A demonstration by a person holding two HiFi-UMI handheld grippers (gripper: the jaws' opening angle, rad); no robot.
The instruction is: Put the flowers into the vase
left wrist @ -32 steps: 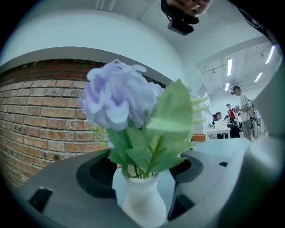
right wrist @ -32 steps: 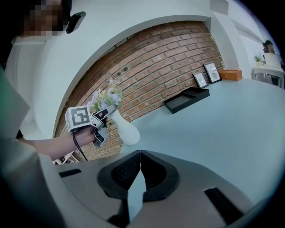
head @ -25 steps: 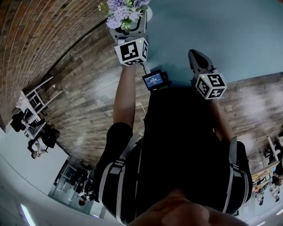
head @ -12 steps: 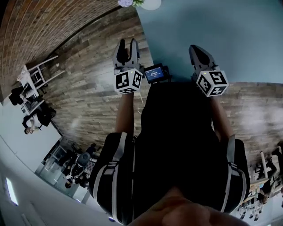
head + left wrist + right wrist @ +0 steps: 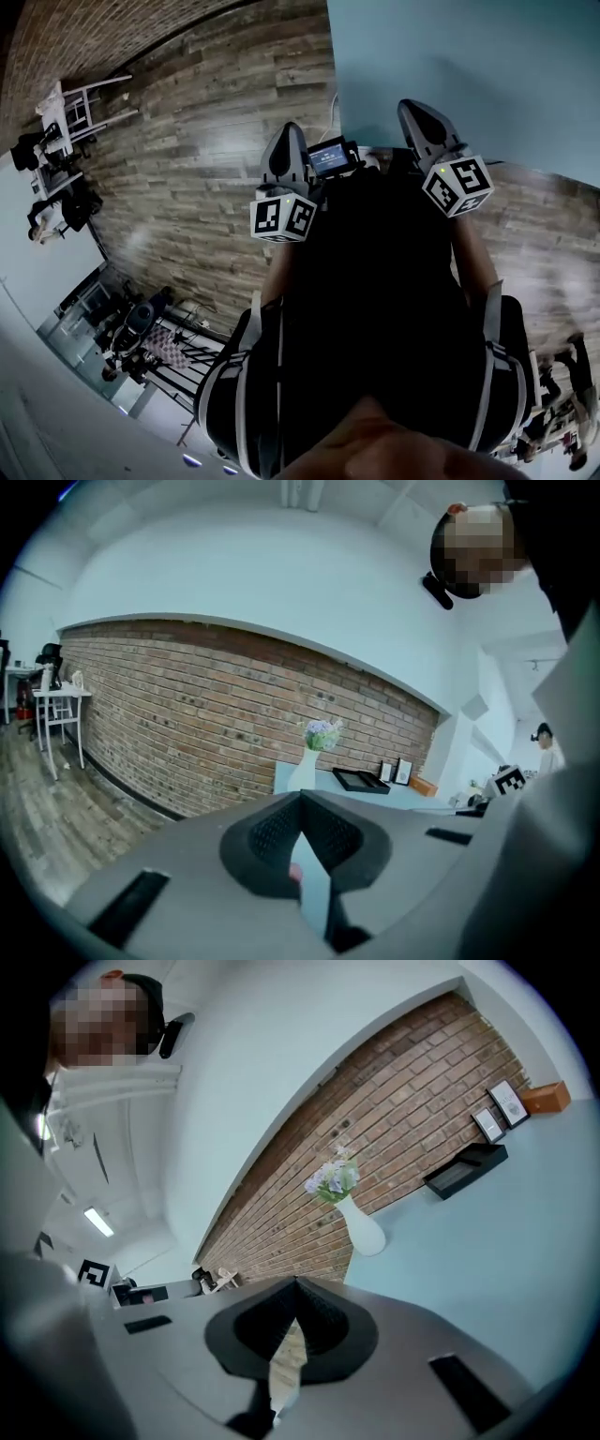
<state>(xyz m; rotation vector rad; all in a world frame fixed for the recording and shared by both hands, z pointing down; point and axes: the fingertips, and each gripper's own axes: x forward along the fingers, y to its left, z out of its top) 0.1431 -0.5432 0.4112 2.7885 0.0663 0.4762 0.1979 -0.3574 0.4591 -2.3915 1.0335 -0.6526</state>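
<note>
Grey left gripper and right gripper sit closed, empty, near the chest, apparently because lilac flowers already fill the bulbous white vase.

Left gripper points across the room, jaws pressed together at the tips and nothing caught between them. Straight past them, there's the white vase standing upright near the left end of a pale blue table, purple flowers bunched in its mouth. To its right on the same table: a black tray, two small picture frames and an orange box. A brick wall runs behind it all. Wooden floor on the left, white furniture against the wall there.
</note>
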